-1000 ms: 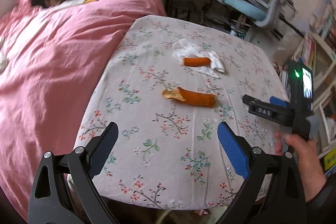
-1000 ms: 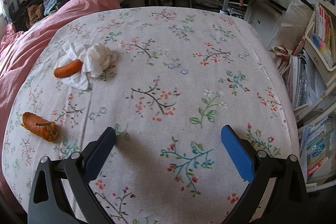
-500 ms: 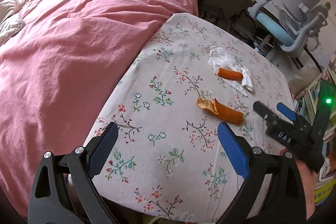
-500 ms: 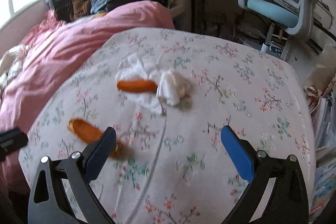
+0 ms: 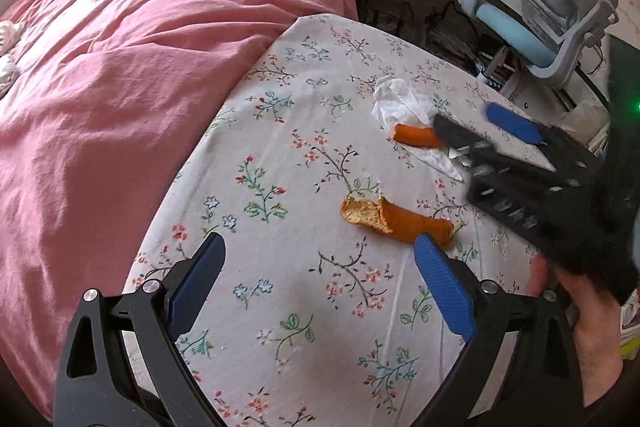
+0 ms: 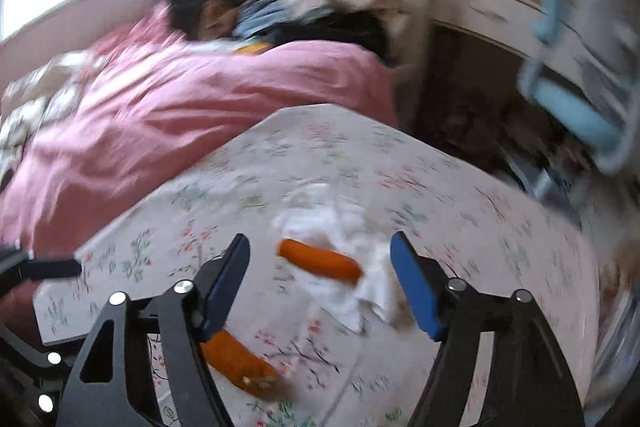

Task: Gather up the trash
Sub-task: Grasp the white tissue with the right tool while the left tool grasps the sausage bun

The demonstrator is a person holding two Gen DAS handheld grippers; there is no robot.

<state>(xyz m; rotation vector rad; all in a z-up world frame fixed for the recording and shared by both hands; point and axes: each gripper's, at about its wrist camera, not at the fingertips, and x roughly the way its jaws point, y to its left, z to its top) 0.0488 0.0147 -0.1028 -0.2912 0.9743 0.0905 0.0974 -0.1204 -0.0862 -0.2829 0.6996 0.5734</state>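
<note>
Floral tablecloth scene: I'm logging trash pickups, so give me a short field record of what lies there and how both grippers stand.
surface: floral tablecloth, beside a pink duvet
trash 1: orange peel strip, near the left gripper's right finger
trash 2: orange peel piece lying on a crumpled white tissue
left gripper: open, nothing between its fingers
right gripper: jaws have just been closing; the peel piece and tissue lie between the fingers, not yet pinched
view quality: right wrist view blurred
</note>
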